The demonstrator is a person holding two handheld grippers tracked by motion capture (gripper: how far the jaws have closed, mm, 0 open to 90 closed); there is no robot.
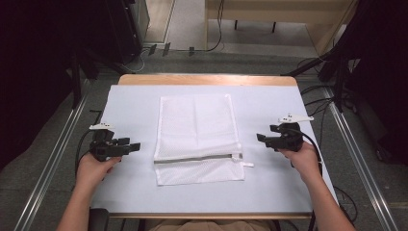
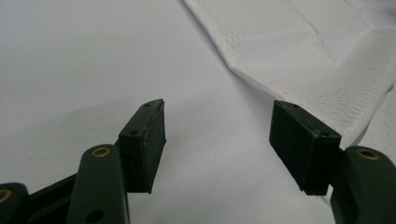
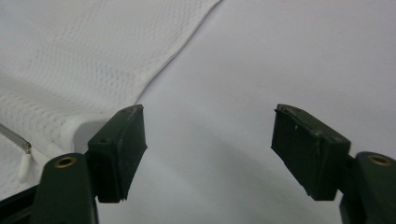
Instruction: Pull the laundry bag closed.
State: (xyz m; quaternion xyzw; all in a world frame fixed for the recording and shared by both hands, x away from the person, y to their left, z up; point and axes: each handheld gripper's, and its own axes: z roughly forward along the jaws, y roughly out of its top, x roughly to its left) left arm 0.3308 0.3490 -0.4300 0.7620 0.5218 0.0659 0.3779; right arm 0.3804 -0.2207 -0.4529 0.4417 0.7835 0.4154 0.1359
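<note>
- Nearest the high camera, a white mesh laundry bag lies flat in the middle of the worktop, its grey zipper running across near the person's side.
- The left tool sits just left of the bag, released, nothing between its jaws.
- The right tool sits just right of it, released too, empty.
- A white sheet covers the worktop.

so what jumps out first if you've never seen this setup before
A white mesh laundry bag lies flat in the middle of the table, its grey zipper running across near the edge closest to the person. A hand-held black claw sits on each side of it, the left claw and right claw, both with jaws open, pointing inward at the bag without touching it.
</note>
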